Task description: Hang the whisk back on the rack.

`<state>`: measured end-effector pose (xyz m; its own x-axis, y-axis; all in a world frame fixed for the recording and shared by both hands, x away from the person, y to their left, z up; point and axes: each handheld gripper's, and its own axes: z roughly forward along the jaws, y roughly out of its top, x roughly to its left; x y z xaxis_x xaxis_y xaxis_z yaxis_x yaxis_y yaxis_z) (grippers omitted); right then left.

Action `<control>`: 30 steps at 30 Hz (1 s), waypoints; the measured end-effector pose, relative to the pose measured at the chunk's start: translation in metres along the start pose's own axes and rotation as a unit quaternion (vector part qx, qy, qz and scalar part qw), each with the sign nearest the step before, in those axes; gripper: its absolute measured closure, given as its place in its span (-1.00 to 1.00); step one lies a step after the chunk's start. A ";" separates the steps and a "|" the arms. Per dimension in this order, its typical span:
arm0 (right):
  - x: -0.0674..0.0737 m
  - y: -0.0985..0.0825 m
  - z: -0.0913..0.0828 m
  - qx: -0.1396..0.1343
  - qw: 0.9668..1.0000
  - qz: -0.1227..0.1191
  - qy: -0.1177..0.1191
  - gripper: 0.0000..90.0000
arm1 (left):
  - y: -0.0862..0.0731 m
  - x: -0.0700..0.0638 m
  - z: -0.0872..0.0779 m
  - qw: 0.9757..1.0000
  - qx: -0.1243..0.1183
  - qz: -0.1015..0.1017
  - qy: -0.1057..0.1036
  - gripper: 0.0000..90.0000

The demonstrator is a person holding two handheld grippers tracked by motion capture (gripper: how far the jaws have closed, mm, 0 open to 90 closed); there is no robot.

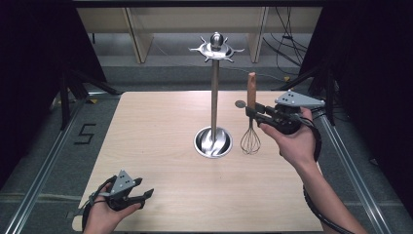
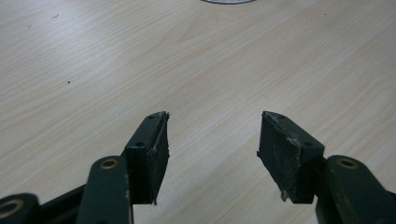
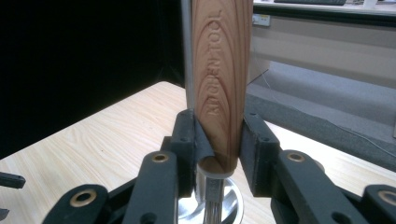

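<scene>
Whisk (image 1: 250, 124) upright, handle up, clenched by right gripper (image 1: 253, 111) fingers, just right of stand (image 1: 214, 92). Left gripper (image 1: 144, 194) released, low over desk (image 1: 160, 122), farther off.

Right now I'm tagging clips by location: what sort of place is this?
Probably a lab recording rig, not a kitchen: a bare wooden table between black curtains, metal floor rails, loose cables.

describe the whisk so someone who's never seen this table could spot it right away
Start at the tall steel utensil stand rising from its round base in the middle of the pale wooden table. Just right of it, the right tongs clamp a wire whisk with a wooden handle, held upright, wire loops downward. Nothing else here has wood and wire.
</scene>
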<state>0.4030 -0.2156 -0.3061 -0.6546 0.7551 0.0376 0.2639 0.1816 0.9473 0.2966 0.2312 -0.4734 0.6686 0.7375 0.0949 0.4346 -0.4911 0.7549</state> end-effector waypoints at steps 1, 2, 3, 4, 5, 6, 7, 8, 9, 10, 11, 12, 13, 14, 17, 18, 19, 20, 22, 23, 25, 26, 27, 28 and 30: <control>0.000 0.000 0.001 -0.003 1.000 -0.002 0.001 0.56 | 0.000 -0.001 0.002 1.000 -0.017 -0.010 0.003 -0.08; 0.002 0.002 0.000 0.002 1.000 0.003 -0.004 0.56 | 0.000 -0.001 0.001 1.000 -0.010 -0.010 -0.004 -0.08; 0.001 0.002 0.001 -0.001 1.000 0.002 -0.004 0.56 | 0.000 0.001 -0.001 1.000 0.003 0.000 -0.005 -0.08; 0.002 0.003 0.001 0.001 1.000 0.007 -0.001 0.56 | 0.000 0.000 -0.001 1.000 0.002 -0.004 -0.002 -0.08; 0.001 0.004 0.001 -0.003 1.000 -0.007 -0.003 0.56 | 0.000 0.000 -0.001 1.000 0.002 -0.003 -0.001 -0.08; 0.002 0.005 0.001 0.002 1.000 0.001 -0.001 0.56 | 0.000 0.001 -0.002 1.000 0.002 -0.001 -0.001 -0.08; 0.003 0.005 0.001 0.000 1.000 0.003 0.000 0.56 | 0.000 0.001 -0.002 1.000 0.002 -0.001 -0.001 -0.08; 0.003 0.006 0.001 0.002 1.000 0.002 0.000 0.56 | 0.000 0.001 -0.002 1.000 0.005 0.002 -0.001 -0.08; 0.002 0.006 0.002 -0.001 1.000 -0.003 -0.002 0.56 | 0.000 0.001 -0.002 1.000 0.004 0.002 -0.001 -0.08; 0.004 0.007 0.002 -0.003 1.000 0.006 -0.003 0.56 | 0.000 0.000 -0.001 1.000 -0.004 -0.009 -0.001 -0.08; 0.004 0.007 0.002 -0.003 1.000 0.002 0.002 0.56 | 0.000 -0.002 0.000 1.000 -0.012 -0.018 0.001 -0.08; 0.003 0.008 0.003 -0.001 1.000 -0.005 0.005 0.56 | 0.000 -0.002 0.001 1.000 -0.016 -0.020 0.002 -0.08; 0.003 0.009 0.002 0.000 1.000 -0.005 0.003 0.56 | 0.000 -0.001 0.000 1.000 -0.009 -0.012 0.001 -0.08; 0.004 0.009 0.002 0.001 1.000 0.000 0.000 0.56 | 0.000 -0.001 0.000 1.000 -0.011 -0.014 0.002 -0.08; 0.004 0.010 0.003 -0.002 1.000 -0.001 0.008 0.56 | 0.000 -0.002 0.001 1.000 -0.014 -0.020 0.002 -0.08; 0.004 0.011 0.003 0.000 1.000 -0.003 0.006 0.56 | 0.000 -0.001 0.001 1.000 -0.014 -0.016 0.002 -0.08; 0.005 0.011 0.002 0.001 1.000 0.002 0.002 0.56 | 0.000 -0.001 0.001 1.000 -0.014 -0.016 0.002 -0.08; 0.004 0.012 0.002 0.001 1.000 -0.004 0.002 0.56 | -0.001 -0.002 0.001 1.000 -0.015 -0.022 -0.002 -0.08; 0.004 0.013 0.003 -0.002 1.000 -0.007 0.005 0.56 | 0.000 -0.001 0.000 1.000 -0.008 -0.015 -0.003 -0.08; 0.004 0.013 0.003 -0.001 1.000 -0.004 0.008 0.56 | -0.001 -0.002 0.001 1.000 -0.015 -0.021 -0.001 -0.08; 0.005 0.014 0.003 -0.005 1.000 -0.007 0.006 0.56 | 0.000 0.001 -0.002 1.000 0.003 -0.001 -0.004 -0.08; 0.005 0.015 0.003 -0.004 1.000 -0.003 0.007 0.56 | 0.000 0.000 -0.001 1.000 -0.002 -0.009 -0.004 -0.08; 0.006 0.015 0.003 -0.001 1.000 0.000 0.010 0.56 | -0.001 -0.002 0.001 1.000 -0.014 -0.023 -0.001 -0.08; 0.005 0.016 0.003 -0.002 1.000 -0.008 0.010 0.56 | 0.000 -0.001 0.001 1.000 -0.015 -0.017 -0.001 -0.08; 0.005 0.017 0.004 -0.004 1.000 -0.006 0.012 0.56 | -0.001 -0.003 0.001 0.999 -0.018 -0.028 -0.003 -0.08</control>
<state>0.4070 -0.2062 -0.2909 -0.6751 0.7369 0.0331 0.2501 0.1865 0.9501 0.2951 0.2289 -0.4752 0.6472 0.7608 0.0484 0.4493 -0.4320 0.7819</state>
